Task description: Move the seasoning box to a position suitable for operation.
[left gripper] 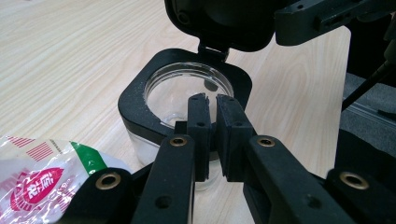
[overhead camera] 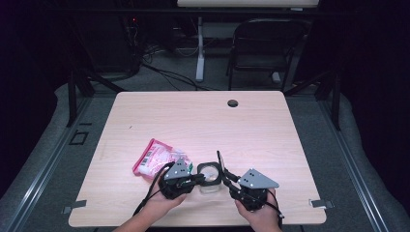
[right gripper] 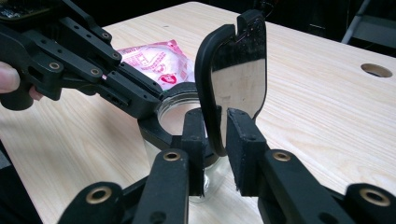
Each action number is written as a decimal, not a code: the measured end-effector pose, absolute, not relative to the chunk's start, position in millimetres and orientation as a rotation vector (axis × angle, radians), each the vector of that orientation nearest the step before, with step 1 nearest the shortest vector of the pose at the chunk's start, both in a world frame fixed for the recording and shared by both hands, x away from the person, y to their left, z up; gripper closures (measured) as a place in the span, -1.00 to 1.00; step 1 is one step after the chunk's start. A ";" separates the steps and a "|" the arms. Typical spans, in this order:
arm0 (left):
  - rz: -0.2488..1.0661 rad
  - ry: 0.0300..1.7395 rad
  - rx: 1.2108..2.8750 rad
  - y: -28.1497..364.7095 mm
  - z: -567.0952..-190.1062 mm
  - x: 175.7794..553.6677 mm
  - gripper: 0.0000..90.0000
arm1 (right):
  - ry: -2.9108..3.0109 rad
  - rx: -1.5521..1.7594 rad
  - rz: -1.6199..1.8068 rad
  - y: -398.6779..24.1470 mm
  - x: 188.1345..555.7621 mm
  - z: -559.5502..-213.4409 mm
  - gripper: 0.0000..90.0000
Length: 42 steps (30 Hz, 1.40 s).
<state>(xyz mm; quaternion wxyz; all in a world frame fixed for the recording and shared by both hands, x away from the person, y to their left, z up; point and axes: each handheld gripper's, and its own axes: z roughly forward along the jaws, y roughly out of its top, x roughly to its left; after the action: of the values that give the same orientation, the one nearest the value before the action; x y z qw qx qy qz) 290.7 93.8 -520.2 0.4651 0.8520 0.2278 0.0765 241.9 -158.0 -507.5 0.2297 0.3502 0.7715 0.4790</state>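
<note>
Clear glass jar point(left gripper: 187, 100); black square collar; hinged lid point(right gripper: 236, 84) upright

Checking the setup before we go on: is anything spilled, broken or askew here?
Nothing stands out. The jar stands upright, its hinged lid raised between the right gripper's jaws; the pink packet lies flat beside it.

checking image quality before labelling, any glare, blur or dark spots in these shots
High view: soft and dim, black surroundings, table evenly lit. Left gripper view: jar sharp, near jaws slightly soft. Right gripper view: bright reflection on the raised lid, packet behind slightly blurred.
</note>
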 end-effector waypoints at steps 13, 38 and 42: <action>0.211 0.555 2.090 88.6 -521.1 290.9 0.84 | 2.084 1.020 1.288 -146.9 255.4 -520.8 0.42; 0.197 0.553 2.085 88.1 -522.0 288.7 0.83 | 2.076 1.130 1.399 -172.6 254.1 -517.0 0.74; 0.164 0.578 2.057 93.7 -519.6 291.3 0.70 | 2.067 1.141 1.404 -172.5 256.4 -517.3 0.76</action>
<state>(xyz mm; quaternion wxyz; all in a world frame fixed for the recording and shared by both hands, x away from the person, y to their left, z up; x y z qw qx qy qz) 291.3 93.7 -519.6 0.4789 0.8427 0.2367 0.0671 256.4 -172.5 -517.3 0.1960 0.4074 0.7380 0.5010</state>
